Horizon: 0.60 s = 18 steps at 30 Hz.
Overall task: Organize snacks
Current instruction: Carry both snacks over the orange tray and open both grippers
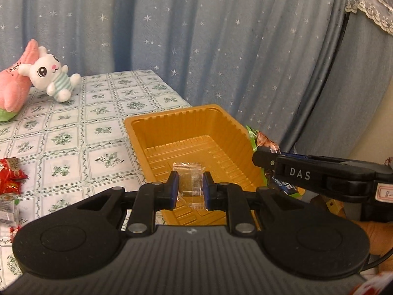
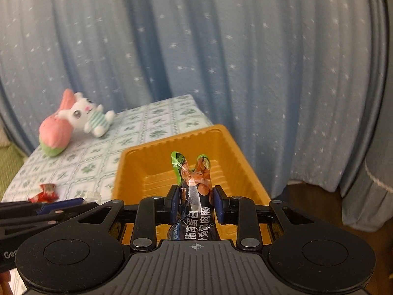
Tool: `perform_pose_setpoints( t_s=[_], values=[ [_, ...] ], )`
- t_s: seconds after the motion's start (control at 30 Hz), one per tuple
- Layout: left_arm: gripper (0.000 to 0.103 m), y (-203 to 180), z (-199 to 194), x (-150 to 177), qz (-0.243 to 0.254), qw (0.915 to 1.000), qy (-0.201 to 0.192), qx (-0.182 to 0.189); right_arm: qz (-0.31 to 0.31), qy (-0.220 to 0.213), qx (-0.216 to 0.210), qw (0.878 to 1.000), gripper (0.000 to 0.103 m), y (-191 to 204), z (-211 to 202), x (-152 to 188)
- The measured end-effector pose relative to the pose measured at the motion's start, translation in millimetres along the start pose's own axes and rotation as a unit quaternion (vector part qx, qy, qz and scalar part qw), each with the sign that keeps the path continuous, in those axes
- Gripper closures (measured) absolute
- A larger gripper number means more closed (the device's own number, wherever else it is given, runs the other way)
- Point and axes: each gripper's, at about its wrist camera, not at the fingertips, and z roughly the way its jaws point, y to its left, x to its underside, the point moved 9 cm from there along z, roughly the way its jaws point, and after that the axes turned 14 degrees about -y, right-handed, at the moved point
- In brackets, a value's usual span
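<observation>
A: While both units hang over the tray [image 1: 186, 123], what is the left hand-held gripper [image 1: 190, 189] doing?

B: Pinching a clear sachet [image 1: 189, 184] between its blue pads, above the tray floor.

A: Right hand-held gripper [image 2: 195, 202]?

B: Clamped on a dark sausage pack [image 2: 194, 196]; its green-and-orange end sticks out over the tray.

A: Tray position?

B: Near corner of the counter [image 1: 98, 127], on the floral cloth. Red wrappers [image 1: 9, 177] lie left of it. Plush rabbit [image 1: 52, 76] at the far edge, leaning on a pink plush [image 1: 17, 83].
</observation>
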Motion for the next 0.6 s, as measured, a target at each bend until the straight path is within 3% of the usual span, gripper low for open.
perform_pose_setpoints(
  t_s=[0.33,0.4,0.43,0.6],
  values=[
    [0.085,-4.4,18.9,5.6,-0.007,1.0,0.003,0.005,0.04,0.003,0.012,0.999,0.073,-15.4,9.2,6.8],
    [0.08,-3.7,21.8,5.0,-0.012,0.9999,0.0,0.003,0.042,0.003,0.012,0.999,0.073,-16.6,10.1,6.7],
    [0.072,-2.9,22.2,5.2,-0.013,0.9999,0.0,0.001,0.042,0.003,0.012,0.999,0.073,-16.4,10.3,6.9],
    [0.071,13.7,11.5,8.5,-0.025,0.9995,0.001,-0.021,0.042,0.006,0.011,0.999,0.073,-15.8,11.9,9.2]
  ],
)
